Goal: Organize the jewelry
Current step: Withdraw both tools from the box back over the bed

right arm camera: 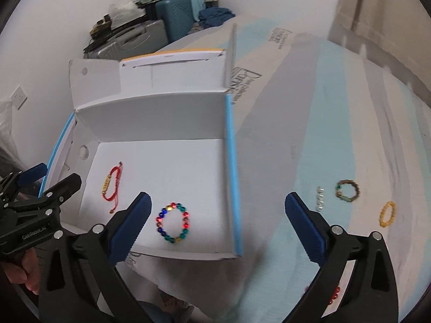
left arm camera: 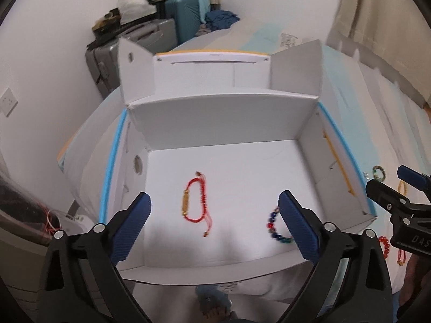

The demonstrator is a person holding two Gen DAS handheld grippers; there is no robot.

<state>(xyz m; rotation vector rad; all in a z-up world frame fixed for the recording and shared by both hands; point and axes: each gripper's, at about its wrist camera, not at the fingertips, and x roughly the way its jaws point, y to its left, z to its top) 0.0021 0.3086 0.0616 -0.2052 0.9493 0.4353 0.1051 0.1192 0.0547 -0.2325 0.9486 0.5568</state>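
An open white cardboard box [left arm camera: 221, 118] [right arm camera: 150, 115] lies on the bed. Inside it lie a red cord bracelet with a gold bar [left arm camera: 194, 202] [right arm camera: 111, 184] and a multicoloured bead bracelet [left arm camera: 274, 226] [right arm camera: 173, 222]. My left gripper [left arm camera: 215, 220] is open and empty above the box floor. My right gripper [right arm camera: 216, 220] is open and empty over the box's right wall. On the bedsheet to the right lie a brown-green bead bracelet [right arm camera: 347, 190] [left arm camera: 378, 172], a yellow bead bracelet [right arm camera: 387, 213] [left arm camera: 402, 187], a small silver piece [right arm camera: 319, 198] and a red bead bracelet [right arm camera: 334, 294] [left arm camera: 385, 245].
The bed [right arm camera: 336, 102] has a pale blue and white striped sheet. Suitcases [left arm camera: 134, 45] with clothes piled on top stand against the far wall. A curtain [left arm camera: 382, 8] hangs at the right. A wall socket [left arm camera: 8, 102] is at the left.
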